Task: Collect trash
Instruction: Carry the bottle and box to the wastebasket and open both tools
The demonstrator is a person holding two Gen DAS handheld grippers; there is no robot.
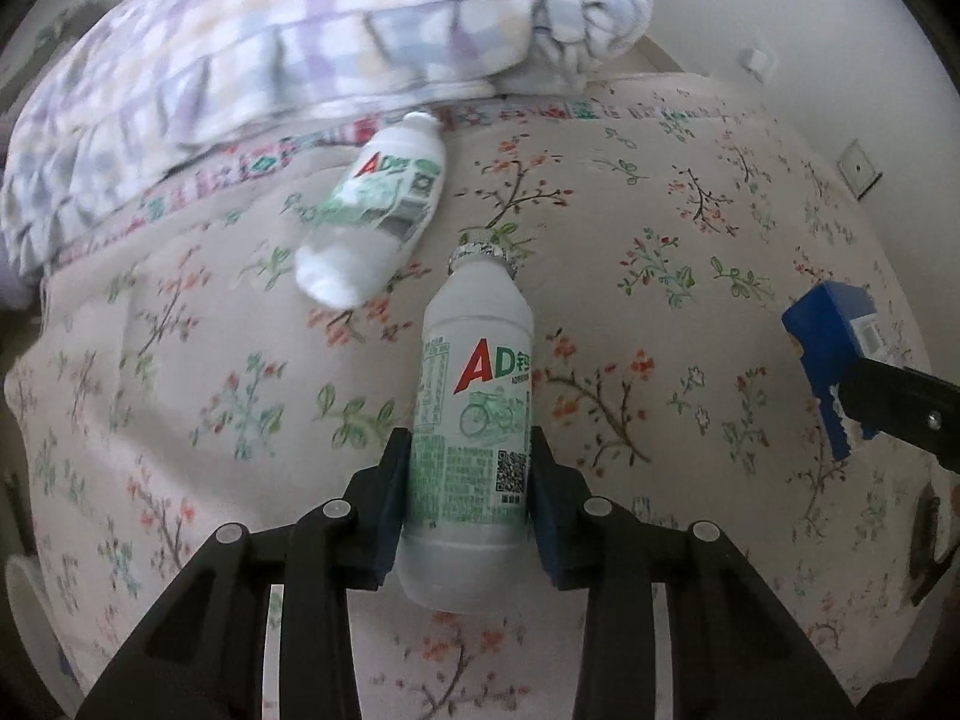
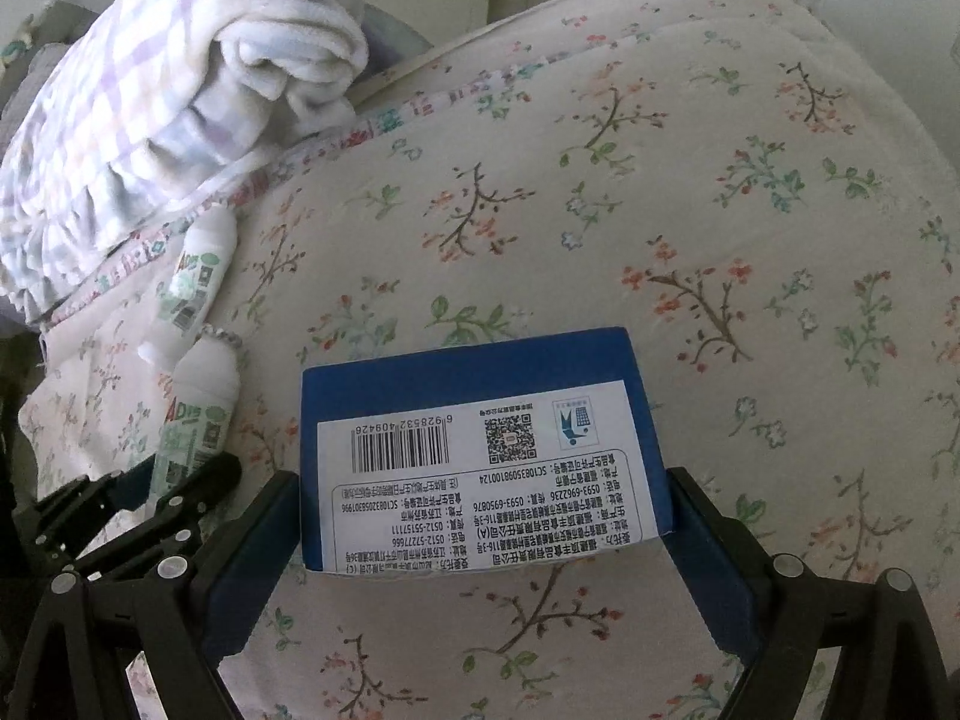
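Note:
My left gripper (image 1: 470, 450) is shut on a white AD milk bottle (image 1: 474, 396) with a green label, held over the floral bedspread; it also shows in the right wrist view (image 2: 195, 414). A second, similar bottle (image 1: 375, 210) lies on the bed beyond it, near the folded blanket; it shows in the right wrist view too (image 2: 198, 276). My right gripper (image 2: 483, 480) is shut on a blue carton (image 2: 480, 450) with a white barcode label. The carton also shows at the right edge of the left wrist view (image 1: 834, 348).
A folded checked blanket (image 1: 270, 42) lies across the far side of the bed (image 1: 690, 240), also in the right wrist view (image 2: 156, 96). A wall with a socket plate (image 1: 858, 168) is beyond the bed on the right.

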